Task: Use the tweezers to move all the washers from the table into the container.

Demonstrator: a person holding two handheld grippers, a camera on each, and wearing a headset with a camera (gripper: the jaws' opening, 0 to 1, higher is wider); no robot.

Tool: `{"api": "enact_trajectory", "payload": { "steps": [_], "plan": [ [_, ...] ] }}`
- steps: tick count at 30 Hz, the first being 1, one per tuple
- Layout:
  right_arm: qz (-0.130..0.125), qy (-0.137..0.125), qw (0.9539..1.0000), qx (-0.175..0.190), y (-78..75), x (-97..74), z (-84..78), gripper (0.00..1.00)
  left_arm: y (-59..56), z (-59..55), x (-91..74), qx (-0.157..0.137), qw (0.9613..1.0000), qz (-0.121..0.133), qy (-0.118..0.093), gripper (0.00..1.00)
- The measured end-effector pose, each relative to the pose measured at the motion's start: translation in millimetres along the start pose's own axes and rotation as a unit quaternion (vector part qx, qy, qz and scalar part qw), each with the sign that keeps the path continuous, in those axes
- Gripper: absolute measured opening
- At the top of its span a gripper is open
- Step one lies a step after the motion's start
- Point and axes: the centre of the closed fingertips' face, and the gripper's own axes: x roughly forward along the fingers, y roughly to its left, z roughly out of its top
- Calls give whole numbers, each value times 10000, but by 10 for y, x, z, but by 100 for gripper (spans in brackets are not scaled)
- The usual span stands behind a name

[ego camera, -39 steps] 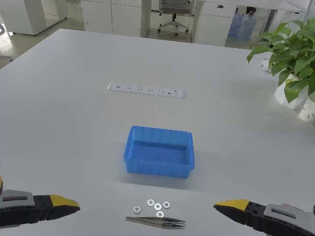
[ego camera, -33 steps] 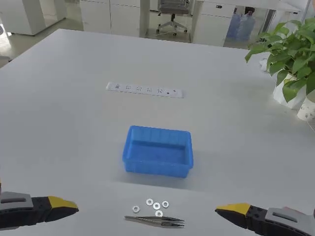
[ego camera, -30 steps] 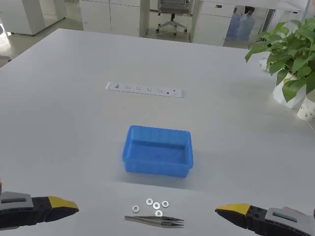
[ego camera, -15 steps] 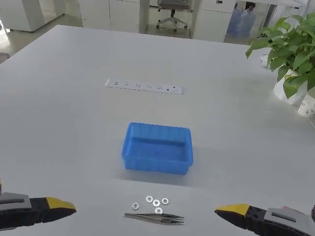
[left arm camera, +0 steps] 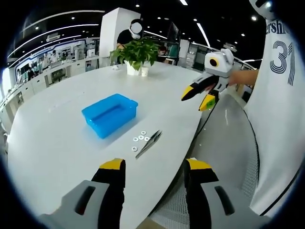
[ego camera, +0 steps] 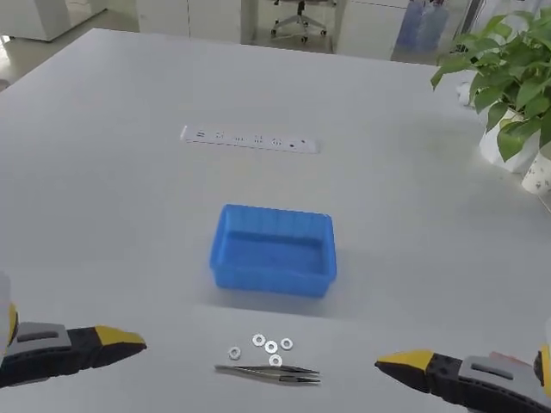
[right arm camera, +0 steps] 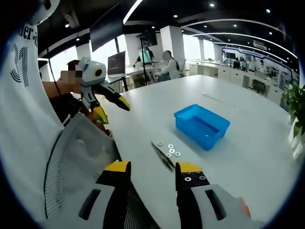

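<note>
Currently, left hand-held gripper [left arm camera: 155, 167] and right hand-held gripper [right arm camera: 152, 168] both stand wide open and empty, well apart, either side of the tweezers [ego camera: 267, 371]. Five washers [ego camera: 271, 347] lie on the white surface [ego camera: 129, 215] just beside the tweezers, near the blue container [ego camera: 271, 280]. Person's white shirt [left arm camera: 280, 95] reads "31".

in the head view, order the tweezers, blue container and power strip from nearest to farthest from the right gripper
1. Tweezers, just left of the right gripper.
2. Blue container, mid-table, beyond the washers.
3. Power strip, farthest back, behind the container.
</note>
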Motion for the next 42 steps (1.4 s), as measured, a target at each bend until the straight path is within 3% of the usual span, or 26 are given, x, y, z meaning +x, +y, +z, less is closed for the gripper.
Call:
{"api": "enact_trajectory", "payload": {
  "steps": [3,8,14,16,18,19,20,21,23,24,32,36,38,39,42],
  "plan": [
    [7,129,9998,-132,-26,26,-37,38,24,171,29,-115,9987,-10,-494,54],
    [23,305,9992,-249,-88,100,-62,38,119,59,196,38,9999,0,-156,53],
    [119,512,9976,-440,-142,227,-69,39,167,-13,456,14,9996,-231,-141,53],
    [134,546,9972,-484,-162,263,-69,39,182,-2,547,17,9988,-321,-364,53],
    [121,557,9972,-479,-195,302,-71,39,227,-94,617,202,9991,-290,-217,47],
    [89,629,9964,-559,-222,329,-92,39,276,-178,646,491,9986,-204,40,42],
    [73,703,9953,-655,-241,346,-112,39,274,-220,667,580,9979,-240,153,39],
    [80,836,9931,-816,-259,362,-149,39,225,-246,694,569,9974,-409,193,37],
    [139,863,9924,-863,-247,447,-165,39,161,-273,751,332,9970,-672,202,41],
    [189,940,9913,-897,-249,495,-185,39,186,-280,786,399,9970,-636,199,43],
    [499,1356,9786,-1469,-251,836,-281,39,331,-403,970,574,9950,-615,541,41],
    [586,1523,9734,-1606,-281,981,-324,37,371,-402,1027,650,9937,-640,651,38],
    [662,1783,9663,-1735,-307,1011,-393,30,376,-412,1040,577,9931,-698,744,38],
    [699,2035,9607,-1754,-325,1014,-464,26,349,-422,1048,493,9923,-794,807,38],
    [814,2167,9531,-1952,-324,1086,-528,25,354,-429,1088,654,9905,-800,904,36]
  ]
}}
